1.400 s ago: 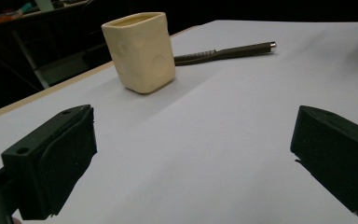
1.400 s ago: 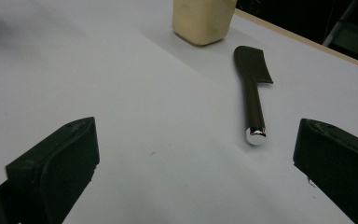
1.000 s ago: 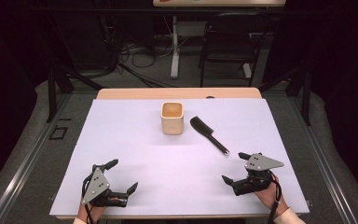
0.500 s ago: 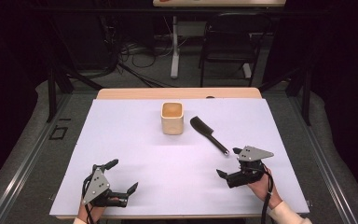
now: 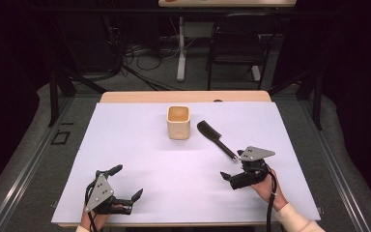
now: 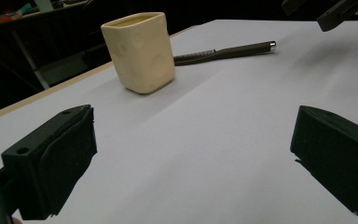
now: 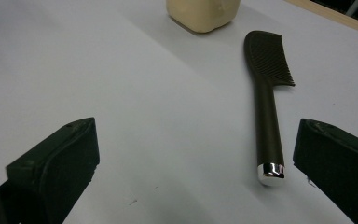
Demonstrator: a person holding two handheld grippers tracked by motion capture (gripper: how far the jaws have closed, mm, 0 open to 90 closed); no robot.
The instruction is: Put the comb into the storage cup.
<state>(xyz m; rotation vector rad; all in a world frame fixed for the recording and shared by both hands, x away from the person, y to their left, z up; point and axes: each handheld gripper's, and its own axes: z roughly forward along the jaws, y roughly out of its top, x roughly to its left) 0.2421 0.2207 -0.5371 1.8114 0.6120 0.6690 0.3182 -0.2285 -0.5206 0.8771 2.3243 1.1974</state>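
one white table (image 5: 140, 145) carries two grippers, one cream cup (image 5: 178, 122) and one black comb (image 5: 216, 139). left gripper (image 5: 125, 186) sits at seven o'clock, jaws spread, empty; right gripper (image 5: 233, 169) at four o'clock, jaws spread, near the comb's handle end, which lies at two o'clock beside the cup.

A black comb (image 5: 216, 139) lies flat on the white table (image 5: 125, 145) — chrome-capped handle (teeth facing away) nearest the right gripper (image 5: 232, 169).

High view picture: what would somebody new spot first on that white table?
Probably the cream cup, standing upright alone near the far middle of the white table. Next, the black comb lying flat just right of it, handle pointing at the open right gripper. The left gripper, also open, sits at the near left corner.
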